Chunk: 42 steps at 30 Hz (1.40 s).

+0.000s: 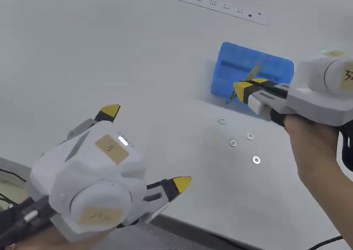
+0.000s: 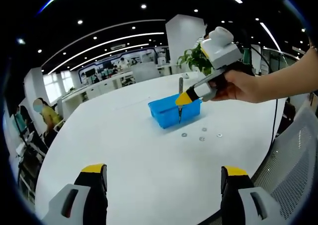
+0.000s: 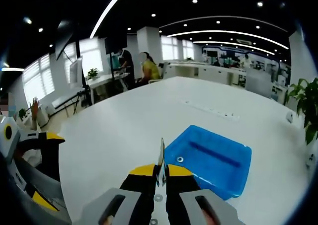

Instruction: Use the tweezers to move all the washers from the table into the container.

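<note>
Several small metal washers [image 1: 233,143] lie loose on the white table [image 1: 110,51], just in front of a blue container [image 1: 259,68]. My right gripper [image 1: 242,88] is shut on a pair of tweezers [image 1: 230,98], whose tips hang over the container's near left corner. In the right gripper view the tweezers [image 3: 161,158] stick up from between the closed jaws, and one washer [image 3: 180,159] rests inside the container [image 3: 213,160]. My left gripper [image 1: 145,147] stands open and empty low at the front left, well away from the washers.
A white power strip [image 1: 220,7] lies at the far edge of the table. The table's front edge [image 1: 220,233] runs along the bottom, with a mesh chair [image 1: 132,239] below it. A person's hand [image 1: 311,145] holds the right gripper near the washers.
</note>
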{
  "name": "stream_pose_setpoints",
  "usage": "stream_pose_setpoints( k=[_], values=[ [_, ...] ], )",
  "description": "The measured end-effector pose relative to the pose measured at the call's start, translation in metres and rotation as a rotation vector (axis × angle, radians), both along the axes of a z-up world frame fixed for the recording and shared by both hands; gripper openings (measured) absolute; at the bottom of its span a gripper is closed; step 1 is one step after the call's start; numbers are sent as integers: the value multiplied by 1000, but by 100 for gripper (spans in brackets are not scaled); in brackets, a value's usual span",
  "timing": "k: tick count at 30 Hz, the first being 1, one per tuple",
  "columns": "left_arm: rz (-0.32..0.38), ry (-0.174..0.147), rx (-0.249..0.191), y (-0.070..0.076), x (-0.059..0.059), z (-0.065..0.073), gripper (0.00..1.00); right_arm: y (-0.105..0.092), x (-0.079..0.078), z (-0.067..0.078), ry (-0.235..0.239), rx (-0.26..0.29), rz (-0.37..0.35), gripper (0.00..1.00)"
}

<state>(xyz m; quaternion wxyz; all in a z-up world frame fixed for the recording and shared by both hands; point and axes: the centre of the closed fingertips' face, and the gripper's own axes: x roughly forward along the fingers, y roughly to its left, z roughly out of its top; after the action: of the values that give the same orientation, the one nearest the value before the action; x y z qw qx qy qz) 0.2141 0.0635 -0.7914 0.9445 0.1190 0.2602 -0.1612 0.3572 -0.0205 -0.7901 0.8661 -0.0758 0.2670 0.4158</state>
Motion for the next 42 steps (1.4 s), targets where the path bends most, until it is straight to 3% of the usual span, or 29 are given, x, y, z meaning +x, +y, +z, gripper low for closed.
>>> stream_pose_setpoints(
  k=[7, 21, 38, 42],
  values=[
    [2, 6, 12, 1, 0, -2, 97, -2, -3, -19, 27, -32, 7, 3],
    [8, 11, 15, 1, 0, -3, 97, -5, -2, -30, 32, -55, 8, 3],
    [6, 21, 23, 1, -1, -5, 96, -7, -10, -30, 10, -35, -9, 2],
    [7, 19, 23, 1, -1, -4, 96, -6, -12, -30, -29, -75, 20, 2]
  ],
)
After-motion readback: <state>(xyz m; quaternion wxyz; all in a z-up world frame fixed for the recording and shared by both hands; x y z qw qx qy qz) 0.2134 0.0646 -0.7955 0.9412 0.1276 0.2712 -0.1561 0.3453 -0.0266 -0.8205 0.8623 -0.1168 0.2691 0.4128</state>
